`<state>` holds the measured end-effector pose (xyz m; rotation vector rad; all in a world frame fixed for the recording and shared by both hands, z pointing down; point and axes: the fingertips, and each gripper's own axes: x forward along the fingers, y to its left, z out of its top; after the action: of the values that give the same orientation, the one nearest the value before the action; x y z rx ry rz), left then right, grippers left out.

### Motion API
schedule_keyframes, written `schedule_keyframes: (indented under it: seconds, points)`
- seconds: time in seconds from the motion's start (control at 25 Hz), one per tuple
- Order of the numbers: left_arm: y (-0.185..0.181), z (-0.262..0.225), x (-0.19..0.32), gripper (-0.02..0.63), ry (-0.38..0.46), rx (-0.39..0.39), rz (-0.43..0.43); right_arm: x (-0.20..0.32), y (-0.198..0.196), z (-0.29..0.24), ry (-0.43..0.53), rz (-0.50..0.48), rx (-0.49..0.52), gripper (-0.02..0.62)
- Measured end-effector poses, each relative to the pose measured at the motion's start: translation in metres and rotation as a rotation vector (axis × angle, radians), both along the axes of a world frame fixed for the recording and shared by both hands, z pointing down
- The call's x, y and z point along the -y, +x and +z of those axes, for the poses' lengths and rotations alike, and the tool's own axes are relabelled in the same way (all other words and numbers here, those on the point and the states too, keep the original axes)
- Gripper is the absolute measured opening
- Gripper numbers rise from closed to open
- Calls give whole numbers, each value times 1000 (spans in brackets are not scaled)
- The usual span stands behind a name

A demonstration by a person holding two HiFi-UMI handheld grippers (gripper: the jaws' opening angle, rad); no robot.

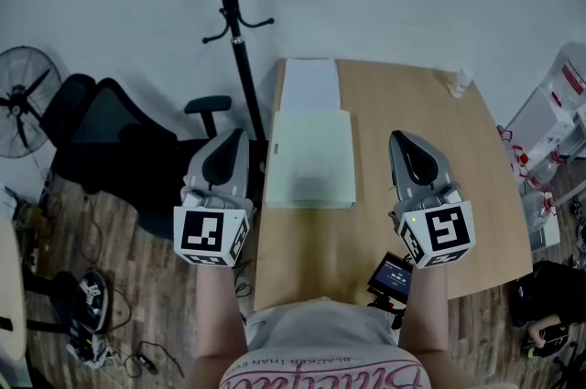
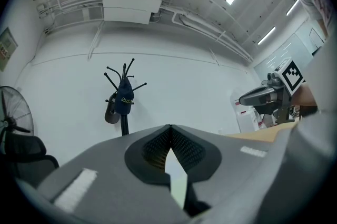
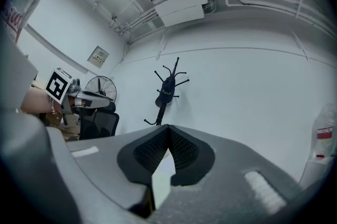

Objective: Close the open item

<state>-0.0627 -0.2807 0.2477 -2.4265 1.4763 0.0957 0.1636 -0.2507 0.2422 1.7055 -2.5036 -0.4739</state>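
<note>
1. Closest to the person, the left gripper (image 1: 231, 136) and the right gripper (image 1: 397, 138) hang above the near half of the wooden surface (image 1: 412, 103), one on each side of the item. Both aim roughly level at the far wall. Each gripper's fingers are pressed together with nothing between them, and neither touches the item.
2. Between the grippers, about midway along the surface, the pale green box (image 1: 311, 160) lies flat.
3. Just beyond it, a white flap (image 1: 312, 85) meets the box's far edge and lies flat toward the back of the surface. I take this to be the lid folded back, though the hinge cannot be made out.
4. On that reading, the closing has not begun. What remains is to reach the flap, swing it over the box and press it down.
5. Farthest off, a coat stand (image 1: 236, 21) stands by the wall, apart from the work.
</note>
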Motion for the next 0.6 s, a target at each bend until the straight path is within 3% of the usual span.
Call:
schedule_keyframes:
  seconds: [0.6]
  points:
    - [-5, -5, -3, 15, 11, 5, -11, 4, -2, 2, -16, -10, -9, 0]
